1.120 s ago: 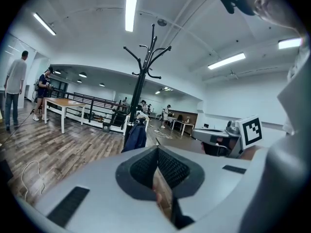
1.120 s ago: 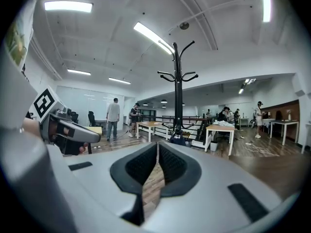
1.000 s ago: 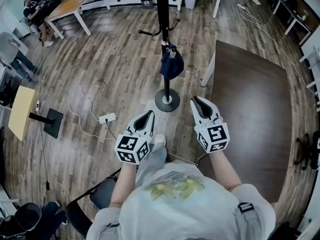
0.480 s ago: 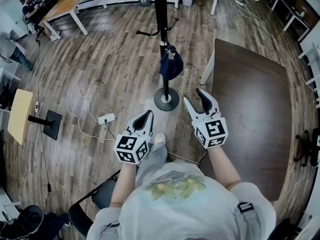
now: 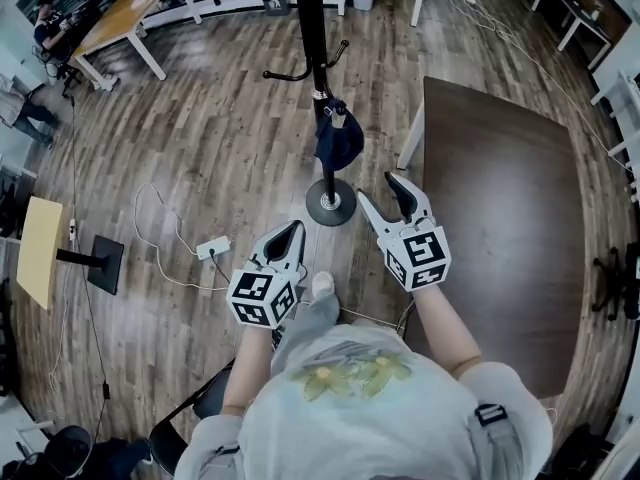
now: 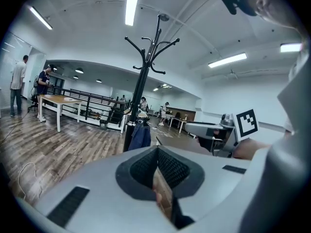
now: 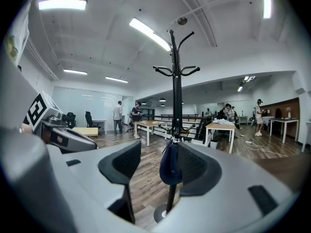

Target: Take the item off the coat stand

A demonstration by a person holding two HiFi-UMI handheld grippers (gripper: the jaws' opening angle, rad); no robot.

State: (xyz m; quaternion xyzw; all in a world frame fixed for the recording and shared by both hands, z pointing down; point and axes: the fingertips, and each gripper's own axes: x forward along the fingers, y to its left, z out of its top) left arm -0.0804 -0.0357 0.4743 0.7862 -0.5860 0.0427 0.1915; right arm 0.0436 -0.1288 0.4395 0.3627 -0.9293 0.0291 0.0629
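Note:
The black coat stand (image 5: 309, 38) rises from a round base (image 5: 330, 206) on the wooden floor just ahead of me. A dark blue item (image 5: 338, 140), perhaps a cap, hangs low on its pole. My right gripper (image 5: 379, 192) is short of the base and apart from the item; its jaws are opening with nothing between them. In the right gripper view the item (image 7: 170, 165) shows in the gap of that gripper (image 7: 160, 166), still well beyond it. My left gripper (image 5: 291, 232) is shut and empty, lower left of the base. The left gripper view shows the stand (image 6: 141, 81) and item (image 6: 141, 136).
A dark brown table (image 5: 500, 188) stands close on the right of the stand. A power strip (image 5: 213, 248) with a cable lies on the floor at left. A yellow-topped stand (image 5: 40, 248) is further left. A wooden desk (image 5: 120, 18) and people are far back.
The right gripper's jaws have gone from shut to wide apart, and it has moved a little forward toward the stand's base. The left gripper has stayed put and shut.

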